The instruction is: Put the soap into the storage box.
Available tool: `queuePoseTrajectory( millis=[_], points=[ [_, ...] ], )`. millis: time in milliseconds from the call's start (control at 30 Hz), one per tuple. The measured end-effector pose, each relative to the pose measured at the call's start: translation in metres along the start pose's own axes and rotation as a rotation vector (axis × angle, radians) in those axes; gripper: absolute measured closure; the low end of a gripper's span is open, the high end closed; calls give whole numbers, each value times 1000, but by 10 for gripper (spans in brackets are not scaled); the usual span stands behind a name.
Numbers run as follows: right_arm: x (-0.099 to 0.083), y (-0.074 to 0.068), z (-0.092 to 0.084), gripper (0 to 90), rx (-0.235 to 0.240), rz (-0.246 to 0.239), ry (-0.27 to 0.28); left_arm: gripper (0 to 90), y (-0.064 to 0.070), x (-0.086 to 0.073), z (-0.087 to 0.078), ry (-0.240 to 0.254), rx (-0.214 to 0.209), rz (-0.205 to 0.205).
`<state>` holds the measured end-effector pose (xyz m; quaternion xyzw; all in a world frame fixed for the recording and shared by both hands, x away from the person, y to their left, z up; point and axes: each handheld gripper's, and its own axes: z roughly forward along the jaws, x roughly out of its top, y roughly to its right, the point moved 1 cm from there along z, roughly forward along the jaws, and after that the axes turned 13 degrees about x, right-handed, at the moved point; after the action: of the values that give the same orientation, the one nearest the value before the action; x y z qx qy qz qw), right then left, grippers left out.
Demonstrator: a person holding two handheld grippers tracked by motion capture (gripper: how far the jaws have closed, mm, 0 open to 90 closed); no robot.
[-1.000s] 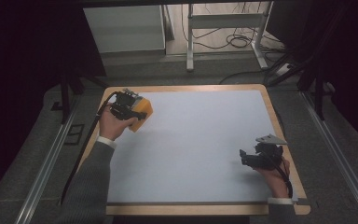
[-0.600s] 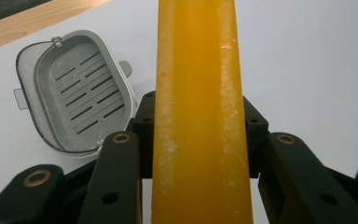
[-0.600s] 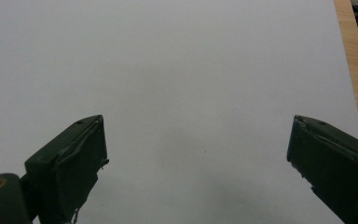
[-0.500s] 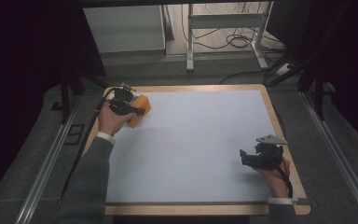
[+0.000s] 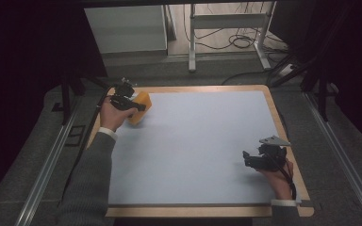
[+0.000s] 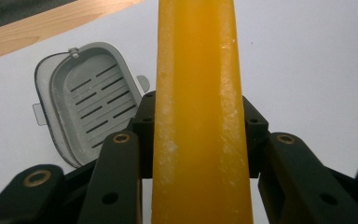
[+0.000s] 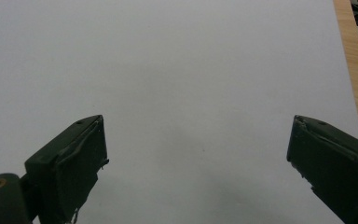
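My left gripper (image 5: pixel 128 102) is near the table's far left corner, shut on a yellow-orange block (image 5: pixel 140 108). In the left gripper view the block (image 6: pixel 200 93) stands edge-on between the black jaws of the left gripper (image 6: pixel 198 125), its surface dusted with white specks. Below it, to the left, a grey slotted dish (image 6: pixel 88 98) lies on the mat. My right gripper (image 5: pixel 250 159) hovers low at the near right, jaws wide apart. In its own view the right gripper (image 7: pixel 198 144) holds nothing over the bare mat.
A pale blue-grey mat (image 5: pixel 198 136) covers the table, and a wooden rim (image 5: pixel 283 127) runs around it. Beyond the far edge are a white cabinet (image 5: pixel 125 28), metal table legs (image 5: pixel 192 37) and floor cables (image 5: pixel 235 40). Metal rails (image 5: pixel 52 160) run along both sides.
My left hand has shifted slightly toward the far edge and turned a little, with the block still held. The right gripper has stayed put.
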<state>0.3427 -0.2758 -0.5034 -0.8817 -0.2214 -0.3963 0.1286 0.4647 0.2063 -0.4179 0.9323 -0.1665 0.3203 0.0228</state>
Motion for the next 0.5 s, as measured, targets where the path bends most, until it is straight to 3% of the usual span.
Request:
queuePoseTrajectory(
  millis=[500],
  points=[
    [-1, 1, 1, 49, 1, 4, -2, 612, -16, 8, 20, -7, 37, -82]
  ],
)
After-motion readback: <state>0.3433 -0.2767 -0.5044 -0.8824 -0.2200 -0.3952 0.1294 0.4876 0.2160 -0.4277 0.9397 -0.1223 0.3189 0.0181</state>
